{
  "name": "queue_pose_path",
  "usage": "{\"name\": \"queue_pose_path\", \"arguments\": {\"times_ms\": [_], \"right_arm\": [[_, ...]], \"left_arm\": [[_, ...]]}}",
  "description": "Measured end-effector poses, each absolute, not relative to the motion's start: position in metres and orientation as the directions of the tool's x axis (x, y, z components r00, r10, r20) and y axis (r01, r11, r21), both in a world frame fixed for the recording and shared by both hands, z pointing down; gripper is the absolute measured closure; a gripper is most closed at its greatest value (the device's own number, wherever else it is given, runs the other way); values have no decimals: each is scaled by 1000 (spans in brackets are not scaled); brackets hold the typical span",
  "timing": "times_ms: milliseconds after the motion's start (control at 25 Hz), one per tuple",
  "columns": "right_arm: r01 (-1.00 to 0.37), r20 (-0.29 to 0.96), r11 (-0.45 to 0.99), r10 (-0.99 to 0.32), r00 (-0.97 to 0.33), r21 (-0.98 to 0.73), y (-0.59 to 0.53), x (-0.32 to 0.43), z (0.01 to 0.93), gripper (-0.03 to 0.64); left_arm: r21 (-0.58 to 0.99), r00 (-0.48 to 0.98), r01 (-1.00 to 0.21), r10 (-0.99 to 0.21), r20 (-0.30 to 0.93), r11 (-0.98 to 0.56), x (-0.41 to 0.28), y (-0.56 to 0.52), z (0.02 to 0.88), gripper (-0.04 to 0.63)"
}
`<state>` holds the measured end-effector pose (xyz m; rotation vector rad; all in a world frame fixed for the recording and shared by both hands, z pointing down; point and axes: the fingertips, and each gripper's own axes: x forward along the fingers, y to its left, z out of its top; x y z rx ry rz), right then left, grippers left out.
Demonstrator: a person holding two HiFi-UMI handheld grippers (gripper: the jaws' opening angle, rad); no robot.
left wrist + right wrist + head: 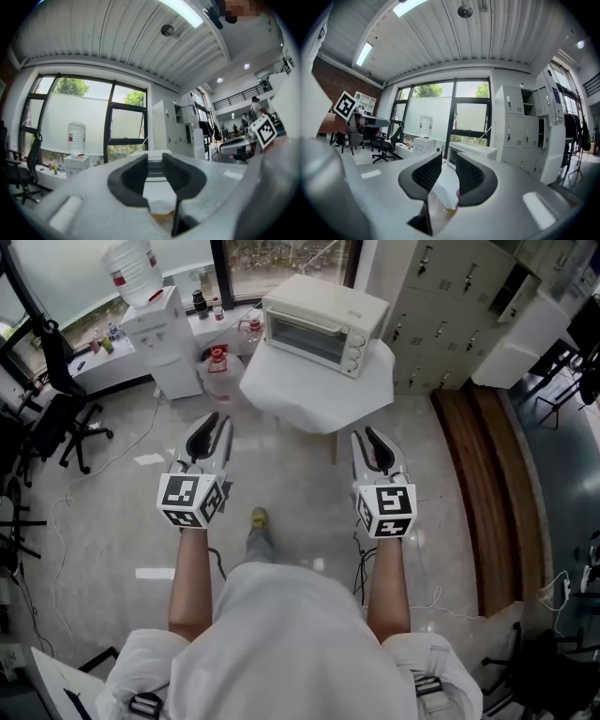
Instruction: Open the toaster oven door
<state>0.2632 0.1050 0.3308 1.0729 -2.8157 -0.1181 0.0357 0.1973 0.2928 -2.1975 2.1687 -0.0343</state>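
The white toaster oven [323, 326] stands with its door closed on a small table draped in white cloth [309, 395], ahead of me. My left gripper [211, 427] and right gripper [373, 442] are held side by side over the floor, short of the table's near edge and apart from the oven. Both point level toward it. In the left gripper view the jaws [154, 171] stand apart, and through the gap I see the oven [152, 153]. The right gripper [448, 165] also has parted jaws with nothing between them, and the oven [471, 150] lies beyond.
A water dispenser [155, 320] and a jug with a red cap [217, 360] stand left of the table. Office chairs [66, 418] are at far left, grey lockers [450, 296] behind the table, and a wooden platform [487, 474] at the right. Cables lie on the floor.
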Motion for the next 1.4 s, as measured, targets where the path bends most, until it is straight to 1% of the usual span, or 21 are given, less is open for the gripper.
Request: {"name": "queue_pose_path", "arguments": {"times_ms": [240, 640, 800, 1040, 1280, 1400], "right_arm": [[-684, 134, 719, -695, -706, 124, 42, 215, 336, 537], [-738, 150, 671, -738, -657, 66, -62, 109, 328, 537], [-757, 177, 649, -757, -629, 82, -96, 79, 332, 537], [-780, 191, 620, -778, -598, 85, -134, 54, 338, 537], [-791, 194, 604, -791, -581, 94, -148, 53, 335, 537], [-776, 200, 621, -779, -595, 111, -152, 50, 334, 537]], "left_arm": [[-26, 56, -998, -998, 6, -56, -20, 124, 300, 505], [-4, 147, -989, -988, 38, -148, -124, 3, 300, 505], [14, 181, -983, -982, 53, -180, -160, -36, 308, 505], [55, 230, -972, -971, 72, -226, -190, -80, 324, 506], [66, 271, -962, -961, 63, -267, -192, -97, 326, 506], [63, 294, -955, -954, 64, -290, -188, -107, 326, 506]]}}
